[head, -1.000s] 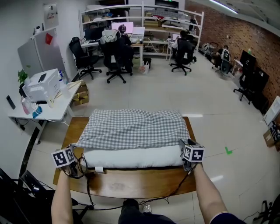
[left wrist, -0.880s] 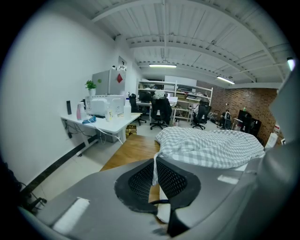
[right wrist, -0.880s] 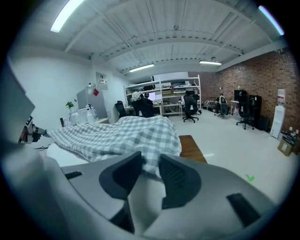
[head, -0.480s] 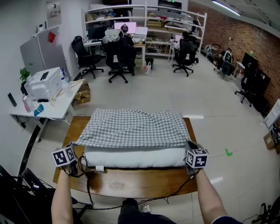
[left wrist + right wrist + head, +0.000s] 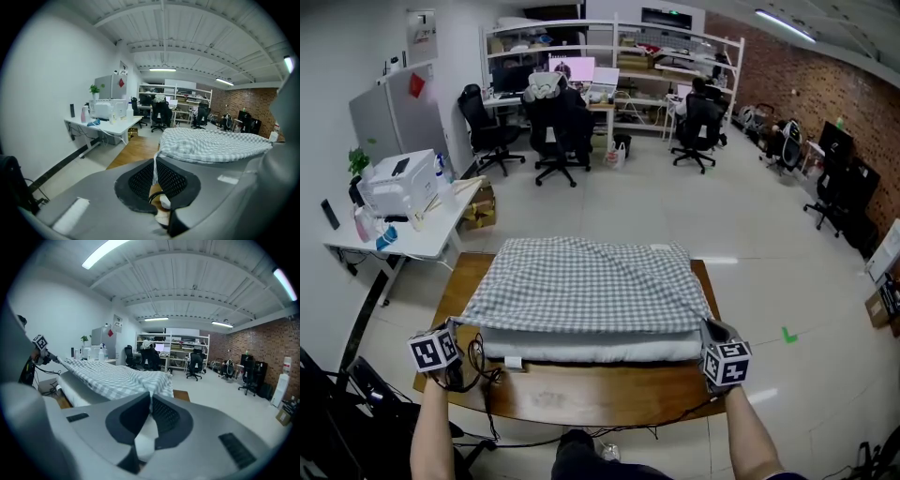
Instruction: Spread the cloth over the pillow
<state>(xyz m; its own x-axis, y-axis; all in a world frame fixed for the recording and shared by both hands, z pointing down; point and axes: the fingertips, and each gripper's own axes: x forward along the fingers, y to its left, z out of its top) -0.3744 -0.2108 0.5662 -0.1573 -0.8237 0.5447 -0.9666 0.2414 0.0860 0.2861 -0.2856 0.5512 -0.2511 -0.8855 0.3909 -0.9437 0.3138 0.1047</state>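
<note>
— Checking the left tool [image 5: 154, 174] first: clenching tight on the near left corner of the checked cloth [image 5: 591, 281], pressing a thin strip of fabric between the jaws.

— Agreeing. Seeing much the same on the right tool [image 5: 150, 405]: having just been closing its jaws, now pinching the near right corner of the cloth, with a fold of it hanging down between them.

— Placing the cloth, then: lying over the white pillow [image 5: 591, 347], covering its top from far edge to near edge, stretching straight between the two gripped corners.

— Leaving the pillow's near side showing, though, as a white band under the checks.

— And finding that pillow resting on the wooden counter [image 5: 581, 389], taking up most of the width.

— Holding both tools just off the pillow's near corners, left at the left corner, right at the right, each pointing away toward the far side and tilting somewhat down.

— Noticing a black cable [image 5: 478, 361] trailing over the counter beside the left tool.

— Spotting, well beyond the counter, office chairs [image 5: 553, 131] on the floor and a printer [image 5: 398, 178] sitting on a white side counter [image 5: 441, 234].
</note>
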